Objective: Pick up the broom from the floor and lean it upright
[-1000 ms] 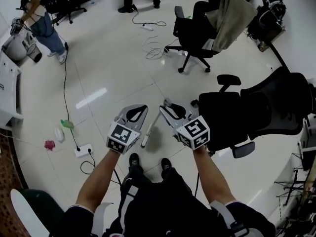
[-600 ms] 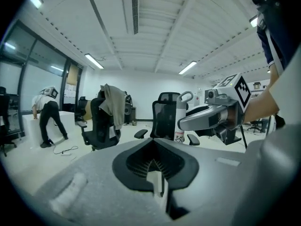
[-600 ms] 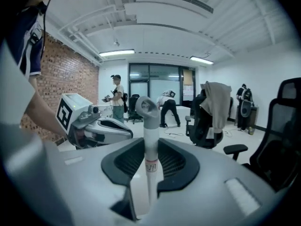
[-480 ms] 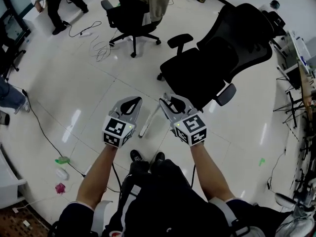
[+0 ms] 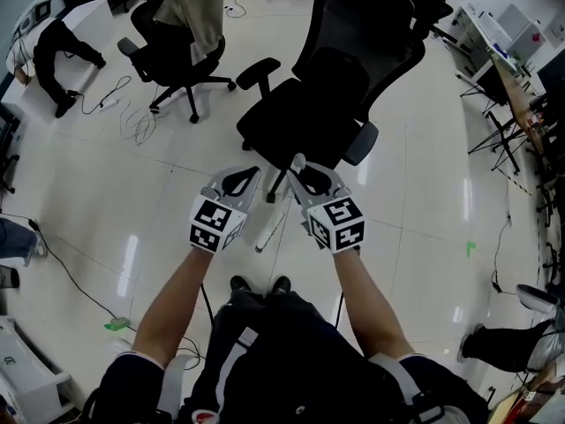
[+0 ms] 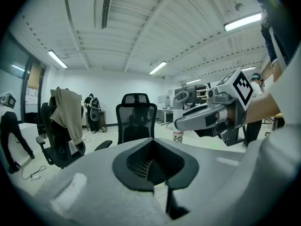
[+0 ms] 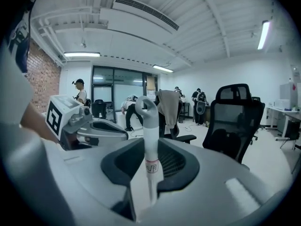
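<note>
The broom shows only as a white handle (image 5: 274, 225) with a loop at its top (image 7: 146, 108). It stands nearly upright between the pads of my right gripper (image 5: 305, 177) (image 7: 150, 166), which is shut on it. The handle's lower end hangs above the floor in front of my feet; no brush end is in view. My left gripper (image 5: 237, 183) (image 6: 153, 163) is beside it to the left, level with it, shut with nothing between its pads. From the left gripper view the right gripper (image 6: 207, 117) and the handle's loop (image 6: 181, 97) show at the right.
A black mesh office chair (image 5: 346, 71) stands just ahead of both grippers. A second chair with a beige jacket (image 5: 183, 11) is at the upper left, with cables (image 5: 132, 117) on the floor by it. A person bends at the far left (image 5: 48, 47). Desks line the right edge (image 5: 508, 51).
Both grippers have swung round together with the head view, the broom handle still in the right one. The black chair, earlier off to the right, now stands straight ahead.
</note>
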A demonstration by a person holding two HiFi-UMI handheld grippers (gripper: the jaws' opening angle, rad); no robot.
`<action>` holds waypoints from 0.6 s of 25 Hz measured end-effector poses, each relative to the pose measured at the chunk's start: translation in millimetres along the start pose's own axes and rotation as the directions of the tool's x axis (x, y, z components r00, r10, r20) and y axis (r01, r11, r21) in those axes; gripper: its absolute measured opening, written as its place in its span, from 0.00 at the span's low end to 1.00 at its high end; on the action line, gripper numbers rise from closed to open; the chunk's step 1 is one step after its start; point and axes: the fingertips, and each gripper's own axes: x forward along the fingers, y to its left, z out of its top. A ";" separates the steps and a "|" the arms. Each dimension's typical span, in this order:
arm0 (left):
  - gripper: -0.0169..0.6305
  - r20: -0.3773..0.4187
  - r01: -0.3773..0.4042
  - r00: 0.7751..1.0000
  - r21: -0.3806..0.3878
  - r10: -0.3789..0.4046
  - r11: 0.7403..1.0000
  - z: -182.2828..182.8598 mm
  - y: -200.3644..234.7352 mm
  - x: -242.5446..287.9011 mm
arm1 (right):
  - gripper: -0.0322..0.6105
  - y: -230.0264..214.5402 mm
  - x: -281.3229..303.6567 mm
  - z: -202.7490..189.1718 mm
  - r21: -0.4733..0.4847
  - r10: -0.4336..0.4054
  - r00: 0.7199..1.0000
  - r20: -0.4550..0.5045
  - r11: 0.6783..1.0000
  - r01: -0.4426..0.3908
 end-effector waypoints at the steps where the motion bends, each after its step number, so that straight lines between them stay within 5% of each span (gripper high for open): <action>1: 0.03 -0.003 0.015 1.000 0.009 -0.015 1.000 1.7 -5.0 6.0 | 0.20 -7.1 -4.7 -2.8 0.008 -0.019 1.000 0.000 1.000 0.019; 9: 0.03 -0.005 0.151 0.989 0.057 -0.151 0.987 12.8 -14.6 57.6 | 0.20 -54.0 -21.9 -24.7 0.091 -0.168 0.985 -0.037 0.981 0.170; 15: 0.03 -0.012 0.336 0.942 0.077 -0.336 0.939 13.5 0.6 98.4 | 0.20 -74.0 -4.6 -46.6 0.171 -0.323 0.937 -0.130 0.924 0.342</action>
